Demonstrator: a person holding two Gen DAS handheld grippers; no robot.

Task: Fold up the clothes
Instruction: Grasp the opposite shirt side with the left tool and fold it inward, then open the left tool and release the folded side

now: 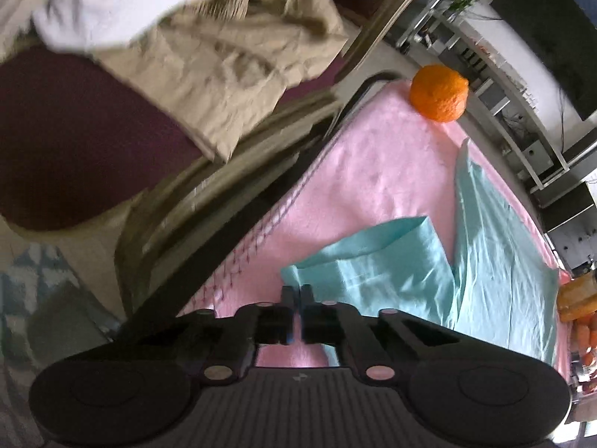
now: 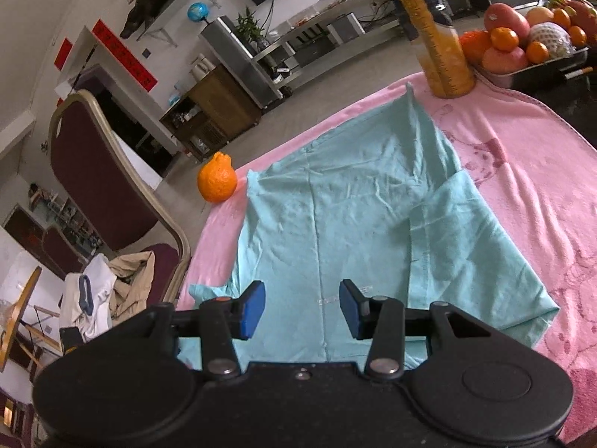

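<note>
A light teal T-shirt (image 2: 354, 216) lies on a pink blanket (image 2: 522, 156) that covers the table. Its right side is folded inward. In the left wrist view the shirt (image 1: 485, 261) lies ahead and to the right, and my left gripper (image 1: 297, 293) is shut on the tip of its sleeve (image 1: 294, 274) near the blanket's left edge. My right gripper (image 2: 302, 298) is open and empty, hovering over the shirt's near hem.
An orange (image 2: 217, 183) sits at the blanket's far left corner, also in the left wrist view (image 1: 439, 92). A tall orange bottle (image 2: 444, 48) and a fruit tray (image 2: 530, 63) stand at the far right. A maroon chair (image 2: 97, 171) with beige and white clothes (image 1: 209, 56) stands left of the table.
</note>
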